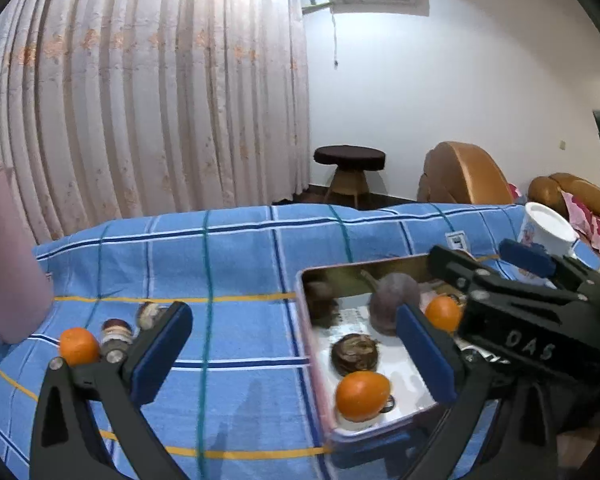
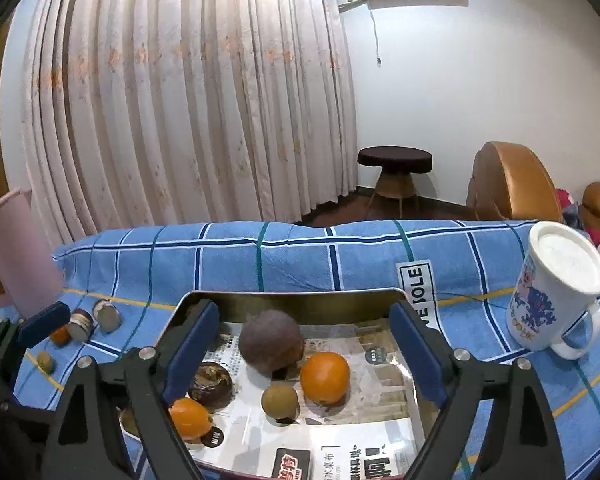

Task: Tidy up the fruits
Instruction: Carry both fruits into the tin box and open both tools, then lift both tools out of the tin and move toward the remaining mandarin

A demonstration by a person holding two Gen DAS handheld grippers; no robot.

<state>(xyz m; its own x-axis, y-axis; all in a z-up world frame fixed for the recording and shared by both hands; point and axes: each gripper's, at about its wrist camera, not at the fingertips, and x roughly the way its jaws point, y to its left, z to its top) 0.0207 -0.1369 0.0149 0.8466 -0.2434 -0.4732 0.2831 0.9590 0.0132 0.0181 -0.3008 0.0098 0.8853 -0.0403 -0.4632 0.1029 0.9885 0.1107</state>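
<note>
A metal tray [image 2: 292, 298] [image 1: 306, 320] lined with printed paper sits on the blue checked cloth. It holds a large brown-purple fruit [image 2: 271, 342] [image 1: 394, 300], two oranges [image 2: 325, 372] [image 2: 188, 418], a small brownish-green fruit [image 2: 280, 400] and a dark brown chestnut-like fruit [image 2: 211, 384]. An orange [image 1: 79, 346] and several small dark fruits [image 1: 118, 332] lie on the cloth left of the tray. My right gripper [image 2: 304, 356] is open over the tray, empty. My left gripper [image 1: 296, 354] is open and empty over the tray's left edge. The right gripper [image 1: 512, 292] shows in the left wrist view.
A pink jug [image 2: 8, 252] stands at the far left. A white lidded mug [image 2: 556, 292] stands right of the tray. The table's far edge faces curtains, a round stool [image 2: 394, 172] and brown leather seats [image 2: 512, 184].
</note>
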